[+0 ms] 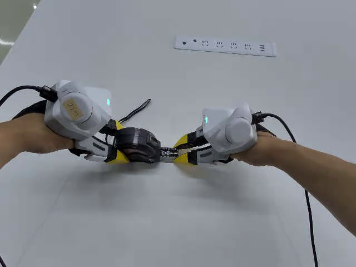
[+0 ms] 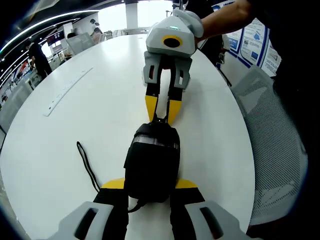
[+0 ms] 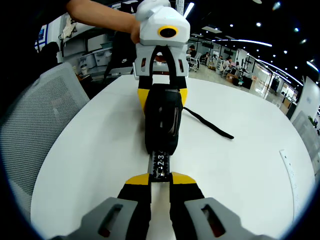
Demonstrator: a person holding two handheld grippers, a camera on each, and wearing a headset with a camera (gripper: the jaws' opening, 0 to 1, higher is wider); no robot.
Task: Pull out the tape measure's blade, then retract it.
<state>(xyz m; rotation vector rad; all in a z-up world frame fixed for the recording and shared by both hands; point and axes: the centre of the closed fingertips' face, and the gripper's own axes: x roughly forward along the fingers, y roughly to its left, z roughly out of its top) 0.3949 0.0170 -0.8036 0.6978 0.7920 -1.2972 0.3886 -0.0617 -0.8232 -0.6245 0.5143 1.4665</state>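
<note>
Jaws of left gripper point(image 2: 150, 184) clamp tape measure point(image 2: 151, 160) body; right gripper point(image 3: 160, 179) jaws pinch short pulled-out blade point(image 3: 160, 162).

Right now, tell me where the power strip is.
In the head view the power strip lies flat at the far side of the white table, beyond the tape measure and right gripper.

I work at a white, round-edged table point(image 1: 178, 222). A white power strip point(image 1: 225, 45) lies near its far edge. A grey mesh chair point(image 2: 272, 125) stands just off its rim. Around me is an open office with a bright window point(image 2: 114, 12), wall posters point(image 2: 257, 39), ceiling spotlights point(image 3: 258, 24) and distant seated people point(image 3: 229, 65).
</note>
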